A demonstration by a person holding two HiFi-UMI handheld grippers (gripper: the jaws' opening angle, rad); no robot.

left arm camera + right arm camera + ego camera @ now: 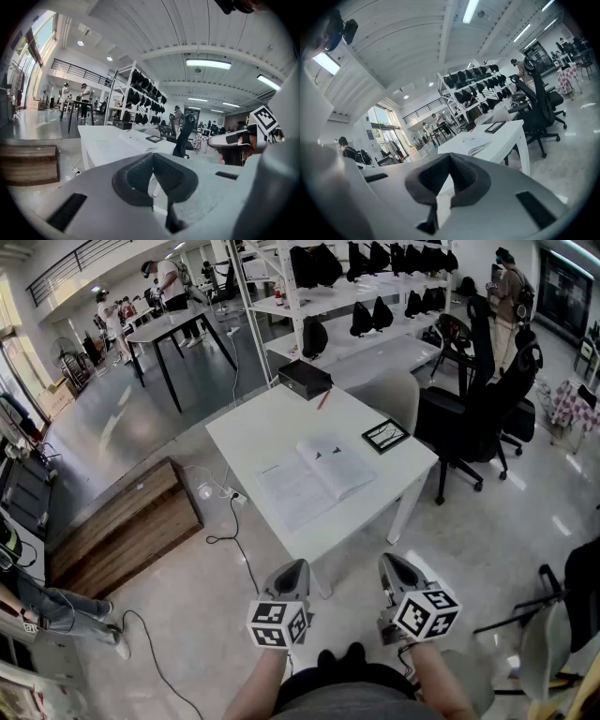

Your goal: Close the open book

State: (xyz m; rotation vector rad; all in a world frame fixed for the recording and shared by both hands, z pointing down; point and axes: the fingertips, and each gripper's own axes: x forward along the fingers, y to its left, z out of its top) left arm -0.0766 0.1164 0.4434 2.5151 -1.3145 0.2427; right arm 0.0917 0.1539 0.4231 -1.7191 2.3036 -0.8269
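Observation:
An open book lies flat on the white table, pages up, near the table's front edge. It also shows as a low white shape, the book in the left gripper view and the book in the right gripper view. My left gripper and right gripper hover side by side in front of the table, short of it, both pointing toward it. Both are shut with nothing between the jaws. In its own view the left gripper has its pads together; the right gripper likewise.
A small black-framed tablet lies at the table's right corner, a black box and a red pen at its far end. A black office chair stands to the right, a wooden platform to the left. Cables trail on the floor.

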